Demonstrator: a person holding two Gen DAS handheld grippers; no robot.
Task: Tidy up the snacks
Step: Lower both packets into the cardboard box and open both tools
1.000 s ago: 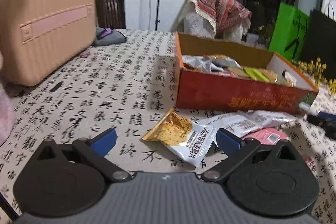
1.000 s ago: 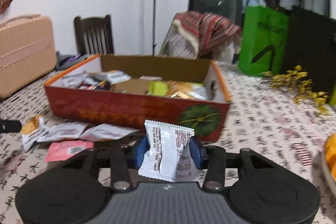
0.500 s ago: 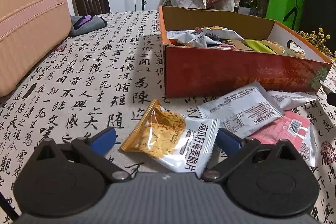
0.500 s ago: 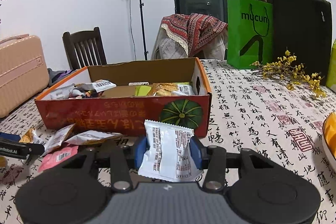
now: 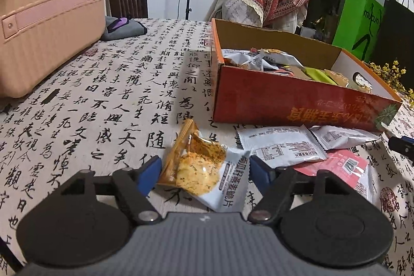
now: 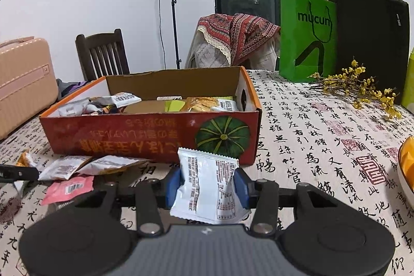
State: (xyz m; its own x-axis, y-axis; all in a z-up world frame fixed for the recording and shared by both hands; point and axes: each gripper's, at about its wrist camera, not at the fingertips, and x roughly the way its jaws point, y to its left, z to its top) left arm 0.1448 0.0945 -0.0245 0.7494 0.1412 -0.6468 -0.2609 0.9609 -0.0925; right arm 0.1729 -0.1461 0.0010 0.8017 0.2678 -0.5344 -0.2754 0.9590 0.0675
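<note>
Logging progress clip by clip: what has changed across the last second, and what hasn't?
The left gripper came down around the orange-and-white snack packet; its jaws, wide a second ago, are closing on the packet, which has crumpled and tilted up. The right gripper stays clamped on the white packet in front of the red box. The loose packets beside the box have not moved.
</note>
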